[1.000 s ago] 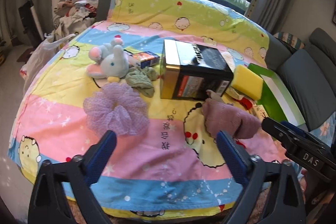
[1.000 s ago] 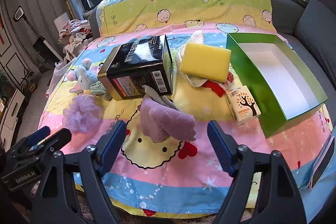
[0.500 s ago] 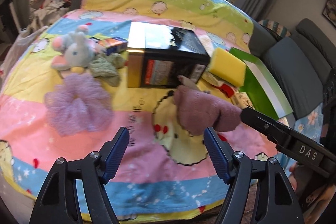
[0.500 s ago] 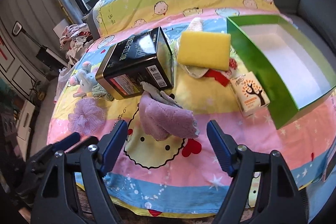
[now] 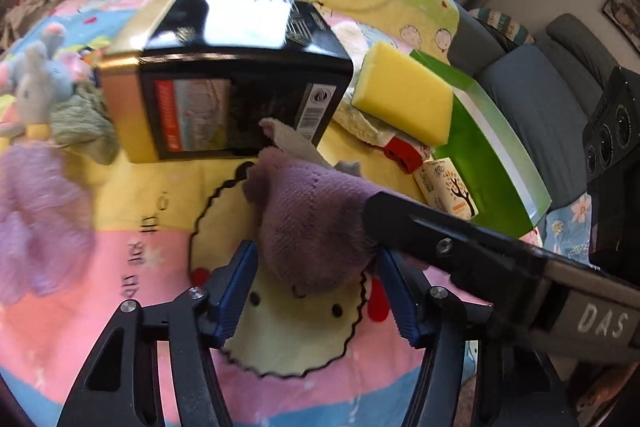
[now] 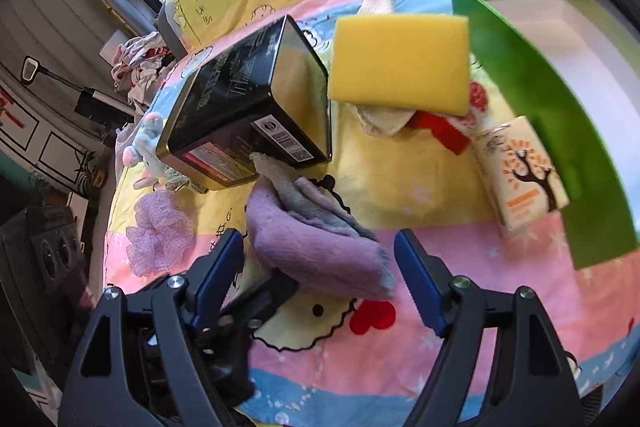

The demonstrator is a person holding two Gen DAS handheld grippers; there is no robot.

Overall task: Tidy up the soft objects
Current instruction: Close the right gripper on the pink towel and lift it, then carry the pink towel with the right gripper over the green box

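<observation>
White letters "DAS" stand on the right gripper's arm (image 5: pixel 600 319). The black tin (image 5: pixel 224 75) carries a barcode label; its other print is too blurred to read.

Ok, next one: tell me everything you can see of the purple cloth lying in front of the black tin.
The purple cloth is a soft, fuzzy, towel-like piece, bunched into a rumpled heap with a grey layer folded on top. It lies on the cartoon-print bedsheet, its far corner against the black tin. The left gripper is closing, with the cloth's near end between its blue pads; contact is unclear. The right gripper straddles the cloth, open.
</observation>
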